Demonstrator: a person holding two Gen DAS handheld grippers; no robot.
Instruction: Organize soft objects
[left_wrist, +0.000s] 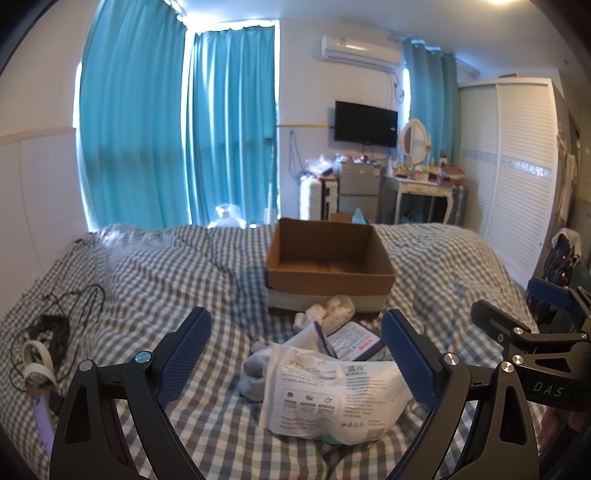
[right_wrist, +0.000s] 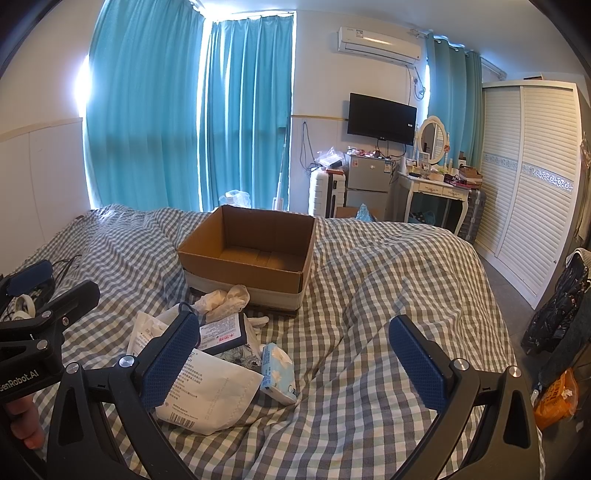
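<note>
Left wrist view: white packet (left_wrist: 332, 395) lies flat on the bed (left_wrist: 147, 280), long axis left-right, before the cardboard box (left_wrist: 328, 258). Left gripper (left_wrist: 295, 354) and right gripper (right_wrist: 295, 363) spread wide, holding nothing.

Daylight glows through teal curtains (right_wrist: 155, 110); glare at edges; fisheye bending.

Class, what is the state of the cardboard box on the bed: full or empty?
Empty. Both views look into the cardboard box and show only its bare brown floor and walls; the soft objects lie outside, in front of it.
</note>
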